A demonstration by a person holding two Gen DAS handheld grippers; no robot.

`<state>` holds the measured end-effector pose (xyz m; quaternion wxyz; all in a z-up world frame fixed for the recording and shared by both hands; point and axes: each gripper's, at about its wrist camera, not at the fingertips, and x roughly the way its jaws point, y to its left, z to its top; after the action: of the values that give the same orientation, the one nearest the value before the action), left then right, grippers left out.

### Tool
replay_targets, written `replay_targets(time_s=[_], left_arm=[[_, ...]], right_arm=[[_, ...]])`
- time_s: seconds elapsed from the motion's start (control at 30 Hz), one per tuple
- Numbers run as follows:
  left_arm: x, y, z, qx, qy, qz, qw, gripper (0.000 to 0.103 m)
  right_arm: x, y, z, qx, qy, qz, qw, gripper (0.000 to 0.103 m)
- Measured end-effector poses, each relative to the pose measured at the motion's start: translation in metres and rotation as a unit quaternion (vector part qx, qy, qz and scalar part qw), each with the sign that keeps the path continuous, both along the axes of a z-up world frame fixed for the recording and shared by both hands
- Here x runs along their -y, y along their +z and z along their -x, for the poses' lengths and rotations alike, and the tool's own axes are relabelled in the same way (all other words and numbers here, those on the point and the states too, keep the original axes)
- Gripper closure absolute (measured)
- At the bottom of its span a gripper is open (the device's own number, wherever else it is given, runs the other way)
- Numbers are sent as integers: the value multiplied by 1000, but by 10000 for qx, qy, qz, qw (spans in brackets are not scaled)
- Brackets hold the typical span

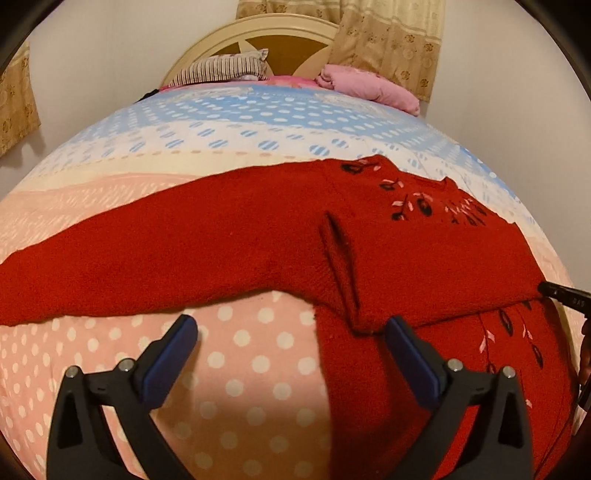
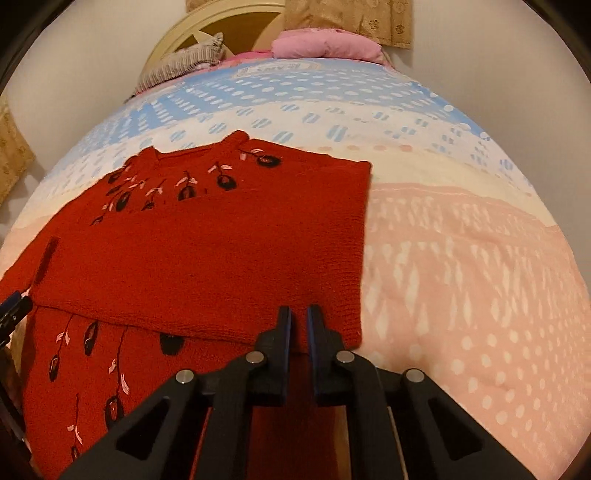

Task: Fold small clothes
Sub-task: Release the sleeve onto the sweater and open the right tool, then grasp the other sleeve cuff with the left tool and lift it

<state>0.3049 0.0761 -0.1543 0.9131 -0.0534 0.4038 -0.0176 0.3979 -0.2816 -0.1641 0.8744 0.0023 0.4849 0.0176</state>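
A red knit sweater with black and pink flower embroidery lies on the bed. One sleeve stretches out to the left. Its right side is folded over the body, with the folded edge running across in the right wrist view. My left gripper is open and empty, just above the sweater's near left edge. My right gripper has its jaws nearly together around the folded edge of the sweater near its right corner. Its tip also shows at the right edge of the left wrist view.
The bed has a pink, cream and blue dotted cover. At the head lie a striped pillow and a pink bundle against a cream headboard. Beige curtains hang behind.
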Motion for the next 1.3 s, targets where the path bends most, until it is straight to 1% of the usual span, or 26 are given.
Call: replay_targets(time_s=[0.03,0.07,0.1,0.13,0.17,0.2,0.23,0.27,0.33,0.37,0.43,0.47,0.53,0.6,0.63,0.7,0.73,0.83,0.93,0.97,1.0,1.07,1.17,1.23,1.3], left_arm=[[0,1,2,35,-5,10,10000,0],[-1,2,5,109,-7,17,9999,0],[-1,2,7,131,3,6,9999,0],[0,2,7,121,8,1,9999,0],[0,1,7,94,7,5,10000,0],[-1,1,6,77,17,9,10000,0],[-2,1,7,70,28,21,10000,0],[-4,2,9,76,27,40,10000,0],[-10,4,14,102,25,-28,9999,0],[-15,6,17,122,40,-83,9999,0],[-28,8,23,177,90,-123,9997,0],[-41,9,27,186,169,-115,9996,0],[-64,12,33,191,329,-94,9992,0],[-82,16,38,203,509,-207,9983,0],[-90,17,40,221,603,-285,9975,0],[-112,20,46,223,826,-453,9953,0],[-124,21,48,209,979,-532,9936,0],[-153,19,55,188,1322,-644,9890,0],[-187,15,63,101,1725,-809,9816,0],[-196,13,65,70,1827,-849,9795,0],[-205,11,68,35,1926,-853,9776,0],[-229,8,73,-48,2166,-745,9734,0],[-256,4,79,-99,2494,-559,9667,0],[-264,4,81,-106,2635,-470,9635,1],[-267,7,83,-15,2684,-329,9627,5]], right_arm=[[-4,2,-2,-7,-74,110,9999,97],[-8,7,-1,66,-176,337,9993,93],[-14,13,2,160,-169,473,9986,91],[-21,17,4,255,-37,476,9985,91],[-29,20,3,287,117,424,9986,83],[-34,21,0,265,159,407,9987,76],[-38,20,-3,250,199,358,9988,76],[-40,15,-8,142,250,314,9991,76],[-30,-6,-16,-200,79,405,9989,77],[-25,-8,-15,-157,57,345,9993,78],[-21,-4,-12,-146,-59,565,9983,78],[-25,1,-9,-155,-76,646,9978,78],[-42,13,-5,-49,70,737,9972,76],[-62,24,-3,61,346,548,9979,76],[-78,30,-3,122,562,324,9978,76],[-103,33,-3,171,920,-25,9956,75],[-123,32,-3,189,1171,-124,9929,74],[-162,19,-4,179,1539,-142,9878,74],[-179,-4,-5,35,1568,-259,9873,74],[-183,-10,-2,74,1565,-218,9874,73],[-186,-14,3,256,1577,-107,9871,72],[-189,-17,12,456,1617,24,9858,71],[-189,-19,16,529,1597,10,9857,70],[-189,-20,17,547,1595,16,9857,70],[-190,-19,18,632,1605,147,9849,69]])
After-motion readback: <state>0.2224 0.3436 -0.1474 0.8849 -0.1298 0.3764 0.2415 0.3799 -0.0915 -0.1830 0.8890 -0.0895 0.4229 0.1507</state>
